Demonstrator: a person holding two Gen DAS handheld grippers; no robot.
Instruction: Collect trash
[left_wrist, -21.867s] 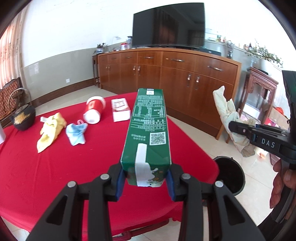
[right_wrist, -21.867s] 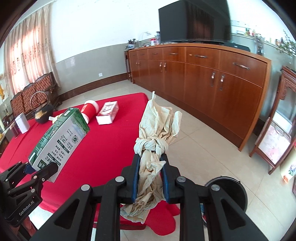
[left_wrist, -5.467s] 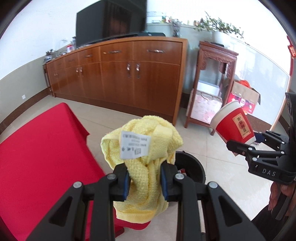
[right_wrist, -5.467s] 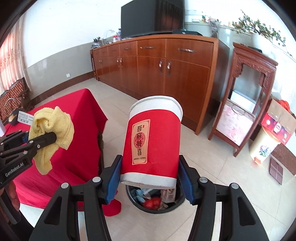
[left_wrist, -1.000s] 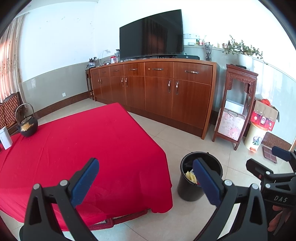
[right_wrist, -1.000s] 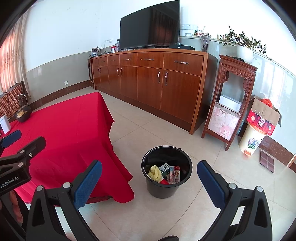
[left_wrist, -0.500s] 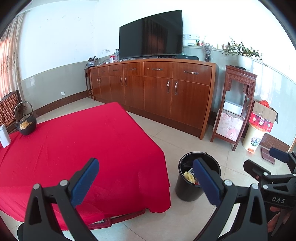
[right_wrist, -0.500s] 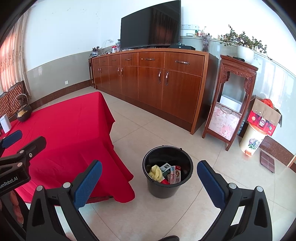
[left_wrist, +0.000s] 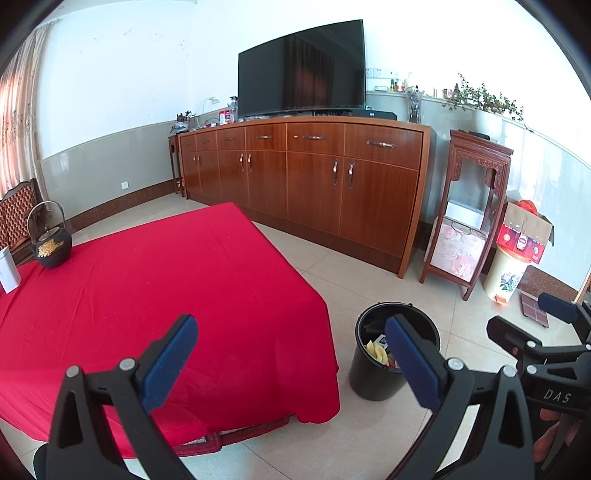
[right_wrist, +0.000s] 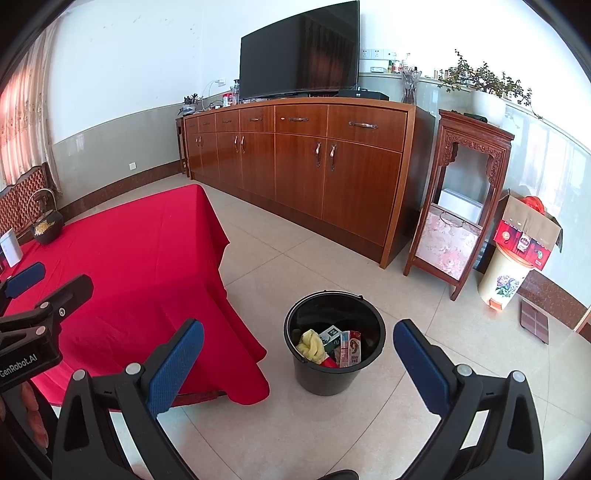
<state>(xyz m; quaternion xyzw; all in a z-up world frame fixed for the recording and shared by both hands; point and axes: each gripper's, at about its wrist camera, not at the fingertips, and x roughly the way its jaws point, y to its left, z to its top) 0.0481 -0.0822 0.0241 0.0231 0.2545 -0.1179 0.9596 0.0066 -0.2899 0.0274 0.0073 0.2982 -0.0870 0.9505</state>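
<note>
Both tongs, L (left_wrist: 291, 350) & R (right_wrist: 299, 349), apart, empty; 1 bucket (right_wrist: 334, 384), approx. 4 trash items inside.

Tablecloth (left_wrist: 177, 280): plain red. Bucket (right_wrist: 334, 380): black; inside, a yellow cloth (right_wrist: 312, 345) at 9 o'clock, a red-and-white carton (right_wrist: 350, 352) at 3 o'clock. Sideboard (right_wrist: 314, 162): reddish-brown wood. Kettle (left_wrist: 50, 249): black, gold motif. Bin (right_wrist: 500, 282) at 3 o'clock of the bucket: cream, floral print. Gripper pads (right_wrist: 173, 369): blue.

1 bucket (right_wrist: 334, 376), 1 teapot (left_wrist: 51, 249), 1 television (left_wrist: 301, 68)
</note>
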